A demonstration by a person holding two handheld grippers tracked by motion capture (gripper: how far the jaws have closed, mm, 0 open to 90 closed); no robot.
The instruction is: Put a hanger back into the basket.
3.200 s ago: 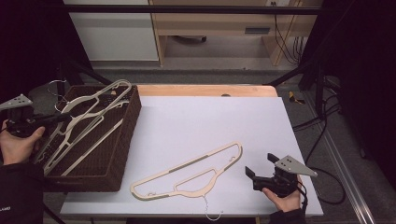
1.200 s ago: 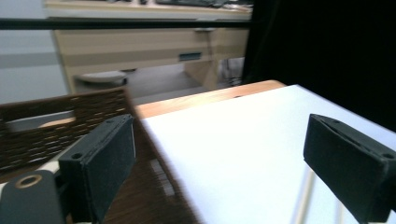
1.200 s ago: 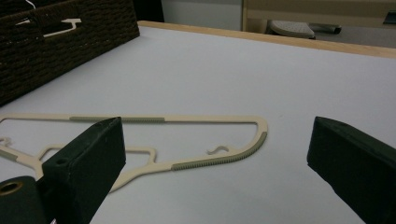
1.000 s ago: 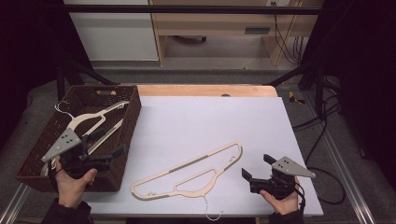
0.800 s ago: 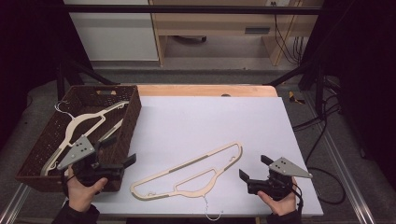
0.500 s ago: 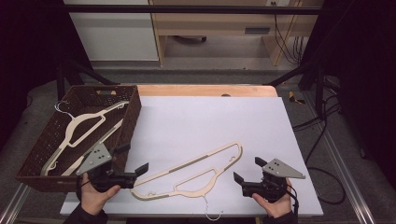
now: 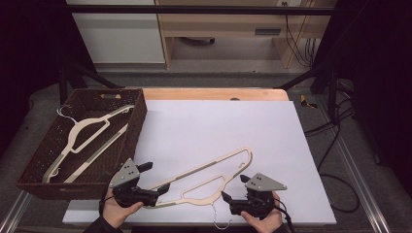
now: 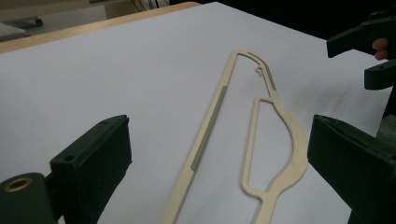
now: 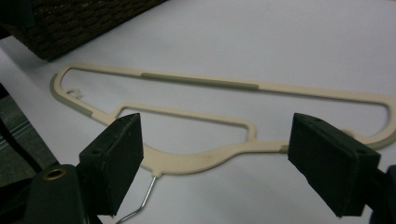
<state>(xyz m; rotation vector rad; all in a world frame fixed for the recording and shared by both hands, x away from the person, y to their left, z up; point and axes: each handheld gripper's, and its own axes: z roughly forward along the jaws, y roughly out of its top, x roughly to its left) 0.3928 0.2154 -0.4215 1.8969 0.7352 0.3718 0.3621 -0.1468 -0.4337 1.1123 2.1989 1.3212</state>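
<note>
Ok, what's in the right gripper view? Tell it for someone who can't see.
A cream hanger lies flat on a white table, between the right tool's two open black jaws. A brown basket sits at the top left.

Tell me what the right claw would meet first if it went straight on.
Probably the hanger: the right claw is open and points at its thick middle by the hook. How near it is, I cannot tell.
</note>
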